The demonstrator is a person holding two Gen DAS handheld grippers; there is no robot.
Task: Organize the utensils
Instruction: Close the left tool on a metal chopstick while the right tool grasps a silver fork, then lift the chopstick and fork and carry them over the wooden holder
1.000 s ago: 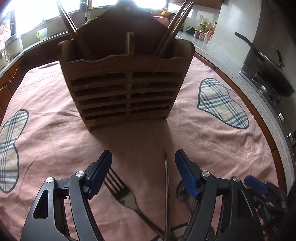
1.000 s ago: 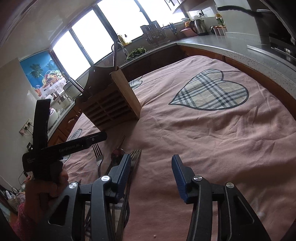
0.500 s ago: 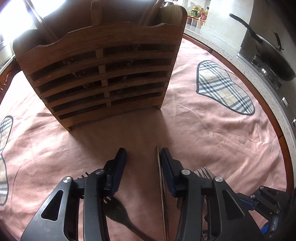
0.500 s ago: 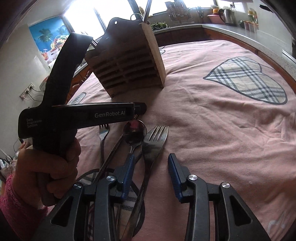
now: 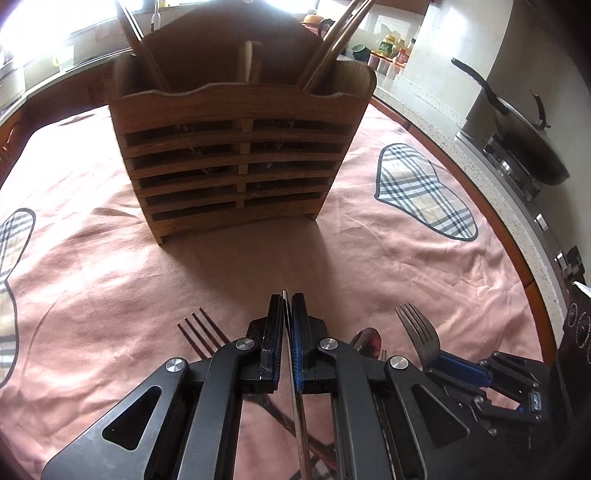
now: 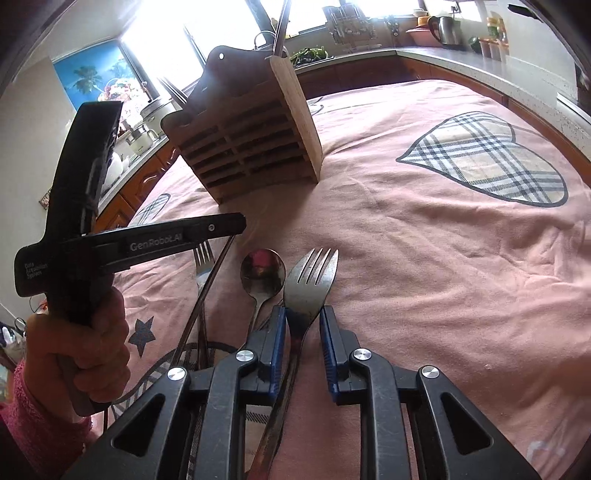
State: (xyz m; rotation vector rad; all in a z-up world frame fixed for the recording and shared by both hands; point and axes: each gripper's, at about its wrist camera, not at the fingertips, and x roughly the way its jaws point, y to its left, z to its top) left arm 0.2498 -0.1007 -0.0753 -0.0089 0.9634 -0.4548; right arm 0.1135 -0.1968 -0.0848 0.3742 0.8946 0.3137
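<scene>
Left tongs (image 6: 236, 225) lettered "GenRobot.AI"

Window (image 6: 221, 37) glare blown out; holder (image 5: 236, 155) backlit; fisheye edges curved.

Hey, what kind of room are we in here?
Most likely a home kitchen: a wok sits on a gas stove, a kettle stands on the countertop, and a wooden utensil holder sits on the pink tablecloth.

Pink heart-patterned tablecloth (image 6: 424, 258), wooden utensil holder (image 6: 251, 147), forks (image 6: 310, 273), spoon (image 6: 263, 267), possibly a chopstick (image 6: 207, 284)
</scene>
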